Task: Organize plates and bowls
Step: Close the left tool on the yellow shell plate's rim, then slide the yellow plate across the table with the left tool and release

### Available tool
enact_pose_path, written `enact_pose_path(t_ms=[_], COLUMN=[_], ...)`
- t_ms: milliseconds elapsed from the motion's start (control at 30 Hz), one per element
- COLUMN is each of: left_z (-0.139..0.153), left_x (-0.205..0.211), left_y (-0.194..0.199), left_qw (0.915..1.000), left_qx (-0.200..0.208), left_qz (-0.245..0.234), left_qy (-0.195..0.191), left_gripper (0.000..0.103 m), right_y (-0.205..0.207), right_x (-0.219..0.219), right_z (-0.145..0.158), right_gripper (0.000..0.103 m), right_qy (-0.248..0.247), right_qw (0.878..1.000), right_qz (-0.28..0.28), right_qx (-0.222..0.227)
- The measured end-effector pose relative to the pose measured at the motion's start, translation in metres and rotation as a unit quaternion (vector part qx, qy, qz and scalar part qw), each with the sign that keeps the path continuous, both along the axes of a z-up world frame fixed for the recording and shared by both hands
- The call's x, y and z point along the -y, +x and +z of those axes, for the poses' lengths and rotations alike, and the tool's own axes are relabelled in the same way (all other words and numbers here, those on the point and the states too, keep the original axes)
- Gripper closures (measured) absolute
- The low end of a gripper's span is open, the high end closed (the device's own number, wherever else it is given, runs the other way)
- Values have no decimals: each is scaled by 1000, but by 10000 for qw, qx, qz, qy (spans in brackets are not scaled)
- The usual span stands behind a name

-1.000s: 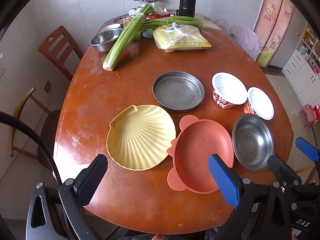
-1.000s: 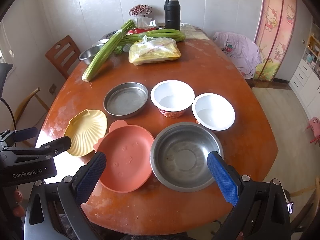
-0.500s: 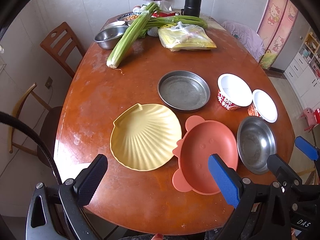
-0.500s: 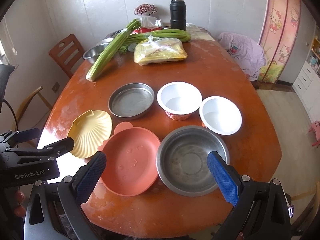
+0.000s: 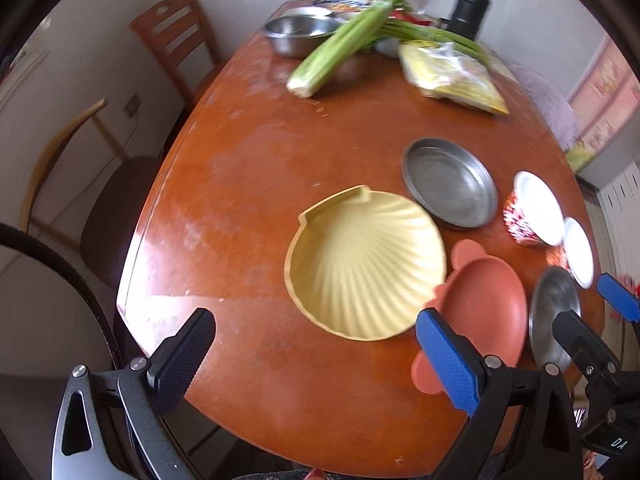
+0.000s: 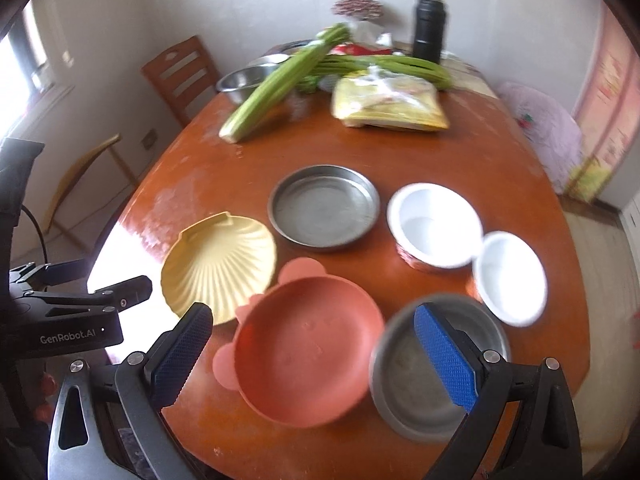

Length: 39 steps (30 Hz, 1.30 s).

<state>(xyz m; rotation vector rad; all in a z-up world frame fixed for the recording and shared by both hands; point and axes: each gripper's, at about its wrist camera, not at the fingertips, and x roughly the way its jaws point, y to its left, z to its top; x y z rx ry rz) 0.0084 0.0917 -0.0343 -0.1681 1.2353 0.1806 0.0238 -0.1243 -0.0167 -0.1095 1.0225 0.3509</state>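
On the round wooden table lie a yellow shell-shaped plate (image 5: 366, 266) (image 6: 218, 266), a salmon bear-eared plate (image 5: 486, 312) (image 6: 306, 354), a flat steel pan (image 5: 450, 182) (image 6: 324, 210), a steel bowl (image 5: 554, 314) (image 6: 404, 376) and two white bowls (image 6: 434, 230) (image 6: 510, 276). My left gripper (image 5: 316, 356) is open and empty, hovering over the near table edge in front of the yellow plate. My right gripper (image 6: 312, 346) is open and empty, above the salmon plate and the steel bowl.
At the far end lie celery (image 6: 276, 84), a yellow bag (image 6: 390, 104), a black thermos (image 6: 430, 28) and another steel bowl (image 6: 246, 78). Wooden chairs (image 5: 176, 40) stand at the left of the table.
Both grippers have moved forward and lower toward the dishes. The left view has swung left, so the yellow plate sits more to the centre. No dish has moved.
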Motion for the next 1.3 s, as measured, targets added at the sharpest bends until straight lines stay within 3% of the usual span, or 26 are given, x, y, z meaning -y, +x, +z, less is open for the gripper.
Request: enact_pose_path(t_ms=[300, 467, 533, 767, 967, 1067, 1133, 1233, 1300], left_z=[-41, -59, -65, -80, -90, -94, -98, -99, -99], left_x=[-38, -45, -45, -42, -37, -34, -32, -27, -25], left_y=[4, 12, 17, 35, 42, 45, 48, 51, 54], left_qw=[9962, 9935, 9927, 9911, 9901, 9894, 9883, 9885, 9880], left_qx=[-401, -558, -629, -754, -820, -819, -833, -772, -796], left_qz=[587, 694, 725, 697, 623, 602, 588, 499, 472], left_qy=[-507, -715, -728, -844, -950, -1039, -1136, -1205, -1236], left_gripper=[2, 3, 4, 15, 26, 35, 43, 54, 55], right_y=[38, 63, 73, 91, 103, 106, 108, 107, 105], right_x=[-54, -70, -74, -86, -94, -99, -103, -108, -108], right_z=[-36, -62, -72, -92, -106, -112, -115, -119, -118], right_gripper=[3, 15, 28, 35, 47, 53, 63, 65, 65], right_qy=[-190, -340, -360, -634, -697, -737, -707, -717, -647], right_qw=[9938, 9896, 9879, 9830, 9798, 9784, 9773, 9758, 9759], right_qz=[998, 1196, 1250, 1422, 1529, 1581, 1630, 1699, 1684], right_qx=[-461, -726, -847, -969, -1080, -1105, -1156, -1178, -1228])
